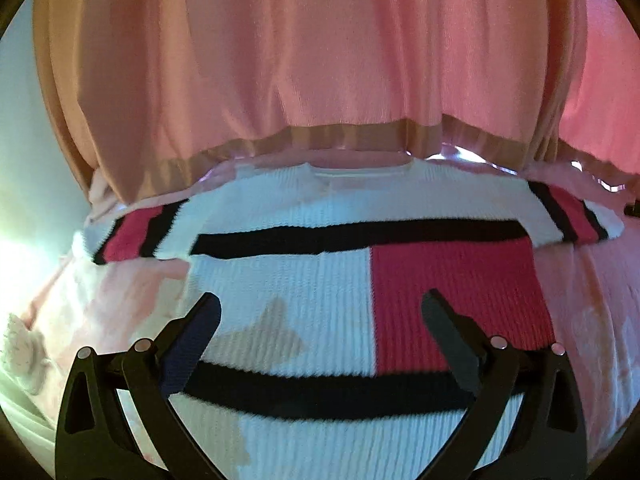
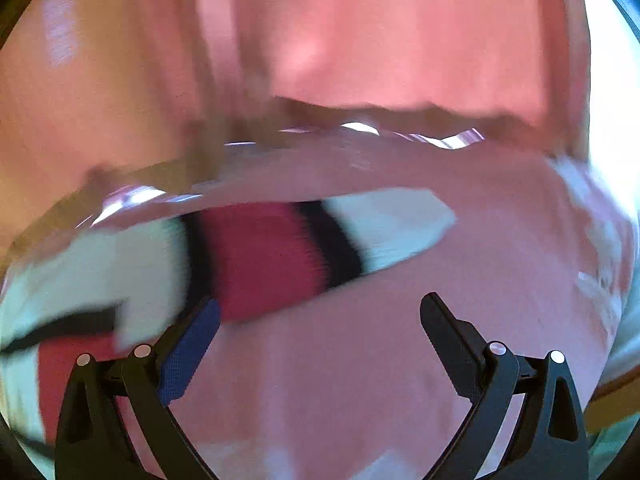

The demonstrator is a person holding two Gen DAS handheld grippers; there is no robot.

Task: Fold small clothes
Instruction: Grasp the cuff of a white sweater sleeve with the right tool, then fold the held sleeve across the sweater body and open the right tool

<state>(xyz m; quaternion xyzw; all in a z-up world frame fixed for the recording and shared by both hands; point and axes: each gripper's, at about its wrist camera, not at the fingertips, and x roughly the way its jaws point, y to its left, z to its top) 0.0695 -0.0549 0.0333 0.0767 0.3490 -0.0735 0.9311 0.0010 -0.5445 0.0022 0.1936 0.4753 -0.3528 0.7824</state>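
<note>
My left gripper (image 1: 320, 312) hangs over the body of the sweater (image 1: 304, 280), its jaws spread wide with nothing between them. The sweater lies flat on the pink cloth (image 1: 592, 292), front up, a red block under my right-hand finger and black bands across chest and hem. My right gripper (image 2: 320, 312) is also spread and empty, over bare pink cloth, with one sleeve (image 2: 280, 248) just ahead and to its left; that view is smeared by motion, so I can't judge the height well.

I judge the first fold is not yet made. To do it well, I would bring the right gripper to the white cuff (image 2: 392, 224), pinch only the top layer, and carry it across the chest. The left should pin the body to stop it sliding. Beyond the collar (image 1: 360, 170) stands a person in a pink top (image 1: 320, 48).
</note>
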